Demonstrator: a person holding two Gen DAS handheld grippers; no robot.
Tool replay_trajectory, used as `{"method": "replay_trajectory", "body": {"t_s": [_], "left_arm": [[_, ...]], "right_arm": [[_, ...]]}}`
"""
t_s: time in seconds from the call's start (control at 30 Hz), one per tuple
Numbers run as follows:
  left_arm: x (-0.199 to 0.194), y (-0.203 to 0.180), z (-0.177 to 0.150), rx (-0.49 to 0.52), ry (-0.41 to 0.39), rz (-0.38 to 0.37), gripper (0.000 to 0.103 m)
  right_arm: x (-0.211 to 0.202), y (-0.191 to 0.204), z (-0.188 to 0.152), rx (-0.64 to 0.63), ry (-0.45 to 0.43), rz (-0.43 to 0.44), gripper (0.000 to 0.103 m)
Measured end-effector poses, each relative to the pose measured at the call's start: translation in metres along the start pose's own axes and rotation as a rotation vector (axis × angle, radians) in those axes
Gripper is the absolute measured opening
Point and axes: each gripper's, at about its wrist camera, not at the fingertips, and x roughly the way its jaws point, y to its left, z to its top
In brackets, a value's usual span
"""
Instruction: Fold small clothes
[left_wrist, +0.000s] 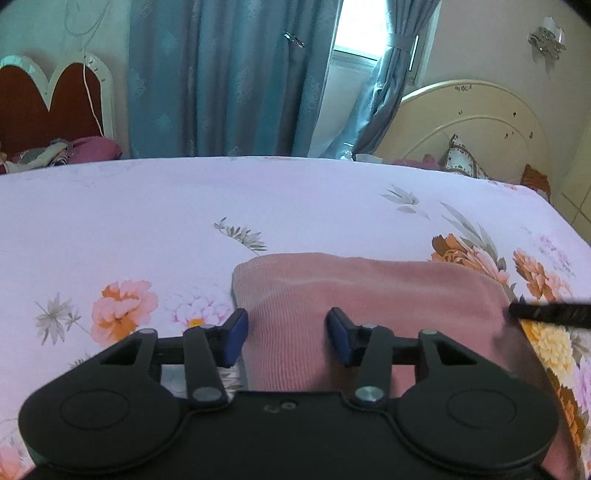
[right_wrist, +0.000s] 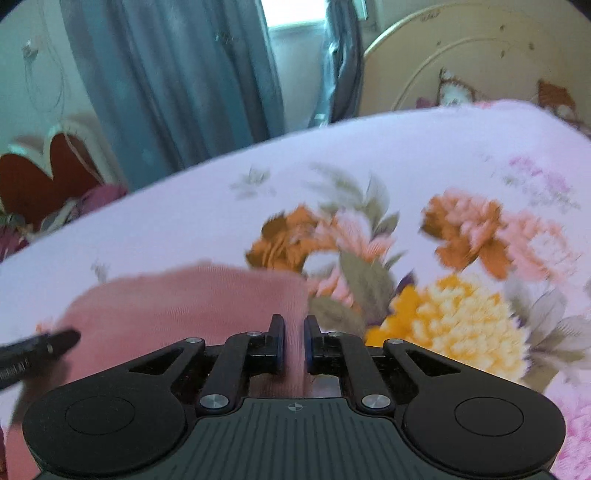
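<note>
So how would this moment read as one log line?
task: fold | right gripper: shut on pink cloth edge | left gripper: open over cloth | surface: floral bed

I see the garment (left_wrist: 369, 291) lying flat on the bed (left_wrist: 147, 221), toward its near edge. My left tongs (left_wrist: 286, 338) straddle the garment's left part, one finger (left_wrist: 236, 332) just off its left edge, the other over the cloth. My right tongs (right_wrist: 294, 345) sit at the garment's right edge (a fold pinched between them). Beyond the bed's far edge hang curtains (left_wrist: 221, 81); a headboard (left_wrist: 472, 125) stands at its far right corner.
</note>
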Motion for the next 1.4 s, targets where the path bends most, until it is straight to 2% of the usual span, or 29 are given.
{"method": "replay_trajectory", "body": {"t_s": [0.1,0.27,0.33,0.47,0.6,0.7,0.77,0.9,0.93,0.97,1.0,1.07,1.23,1.4], "left_arm": [[-0.003,-0.002,0.001,0.010,0.003,0.017,0.050],[-0.008,-0.006,0.002,0.036,0.000,0.044,0.053],[-0.011,-0.007,0.000,0.049,-0.006,0.058,0.058],[-0.015,-0.008,-0.005,0.074,-0.014,0.073,0.061],[-0.023,-0.010,-0.005,0.075,-0.019,0.083,0.060],[-0.029,-0.016,-0.008,0.106,-0.042,0.090,0.060],[-0.021,-0.021,-0.008,0.140,-0.037,0.103,0.060],[-0.003,-0.022,-0.001,0.119,0.001,0.082,0.062],[0.001,-0.022,-0.001,0.109,0.011,0.076,0.062],[0.002,-0.022,-0.002,0.105,0.015,0.077,0.062],[0.002,-0.023,-0.004,0.105,0.011,0.080,0.062],[-0.003,-0.025,-0.005,0.116,0.008,0.092,0.062],[-0.019,-0.027,-0.009,0.101,0.008,0.092,0.062],[-0.040,-0.030,-0.022,0.097,0.006,0.075,0.062]], "right_arm": [[-0.005,0.012,0.009,-0.039,-0.021,0.031,0.009],[0.003,0.035,0.006,-0.110,0.016,0.044,0.009],[0.010,0.035,0.002,-0.125,0.036,0.034,0.009],[0.032,0.022,-0.010,-0.143,0.111,-0.011,0.009],[0.012,0.021,-0.006,-0.110,0.076,0.009,0.009],[-0.002,0.033,-0.006,-0.133,0.032,0.067,0.009],[0.004,0.044,-0.002,-0.166,0.042,0.064,0.009],[0.039,0.043,0.001,-0.178,0.088,0.022,0.009],[0.044,0.038,0.000,-0.165,0.085,0.034,0.013],[0.045,0.035,0.000,-0.153,0.073,0.022,0.026],[0.046,0.032,0.002,-0.134,0.074,0.009,0.030],[0.039,0.029,0.004,-0.101,0.087,0.017,0.031],[0.003,0.042,-0.009,-0.200,0.047,0.047,0.031],[-0.027,0.049,-0.031,-0.232,0.056,0.114,0.031]]}}
